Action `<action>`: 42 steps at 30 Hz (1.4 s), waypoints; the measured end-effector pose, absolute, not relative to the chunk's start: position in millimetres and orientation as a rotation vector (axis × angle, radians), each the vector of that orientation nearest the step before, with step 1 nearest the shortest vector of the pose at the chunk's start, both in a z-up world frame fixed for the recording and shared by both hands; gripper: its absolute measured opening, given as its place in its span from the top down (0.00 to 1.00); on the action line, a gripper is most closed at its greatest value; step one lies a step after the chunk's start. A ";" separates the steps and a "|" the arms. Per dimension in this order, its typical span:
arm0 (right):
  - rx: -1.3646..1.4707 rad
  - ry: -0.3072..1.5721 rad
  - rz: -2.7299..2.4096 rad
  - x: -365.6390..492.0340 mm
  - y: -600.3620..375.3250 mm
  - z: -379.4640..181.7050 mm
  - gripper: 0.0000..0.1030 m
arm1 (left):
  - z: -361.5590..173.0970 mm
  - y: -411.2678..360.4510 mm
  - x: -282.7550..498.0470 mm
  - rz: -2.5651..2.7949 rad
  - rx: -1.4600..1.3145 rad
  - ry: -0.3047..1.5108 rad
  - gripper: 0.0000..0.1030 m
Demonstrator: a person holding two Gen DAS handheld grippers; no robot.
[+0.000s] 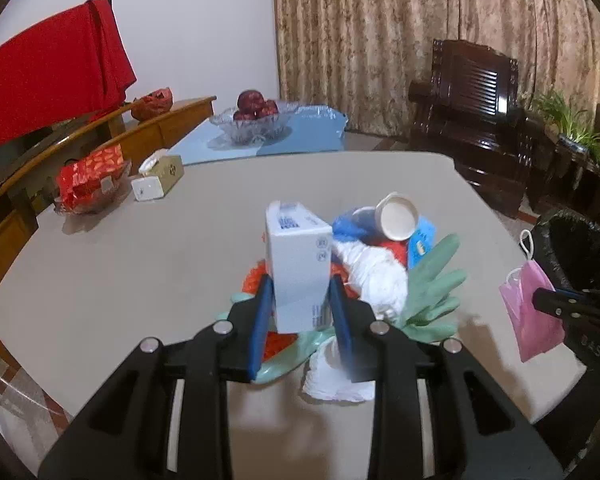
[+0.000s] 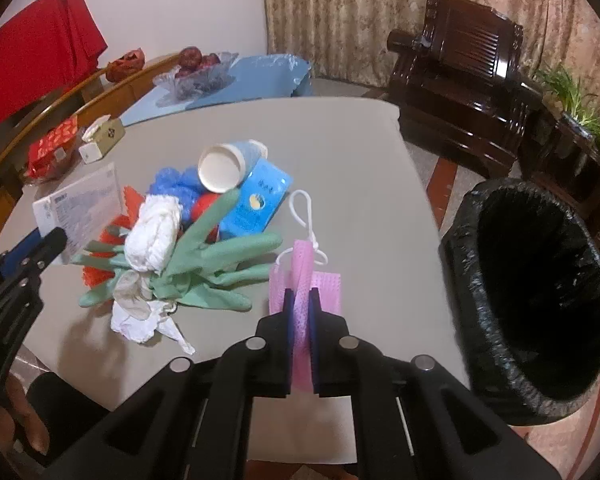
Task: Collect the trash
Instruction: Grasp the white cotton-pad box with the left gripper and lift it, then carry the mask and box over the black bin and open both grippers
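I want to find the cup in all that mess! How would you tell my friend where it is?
Look at the grey table, then at the pile of trash in its middle. At the far side of that pile lies a paper cup tipped on its side, resting on a blue mesh ball beside a blue packet. It is the only round thing with a white open mouth facing you.
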State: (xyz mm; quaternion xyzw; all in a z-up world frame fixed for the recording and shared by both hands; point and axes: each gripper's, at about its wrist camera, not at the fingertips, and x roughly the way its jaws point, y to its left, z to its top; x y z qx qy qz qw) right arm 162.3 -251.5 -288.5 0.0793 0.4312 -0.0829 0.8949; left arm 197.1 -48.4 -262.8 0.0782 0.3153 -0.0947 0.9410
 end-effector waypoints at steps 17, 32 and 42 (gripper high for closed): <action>0.177 0.810 -0.212 132.3 -268.7 -249.6 0.93 | -215.5 -63.4 158.5 -0.262 0.165 0.571 0.73; 0.222 0.729 -0.377 88.0 -367.7 -208.2 0.93 | -191.3 -181.8 119.5 -0.513 0.213 0.521 0.73; 0.273 0.730 -0.479 56.9 -457.5 -204.0 0.94 | -200.5 -300.7 101.2 -0.733 0.243 0.545 0.73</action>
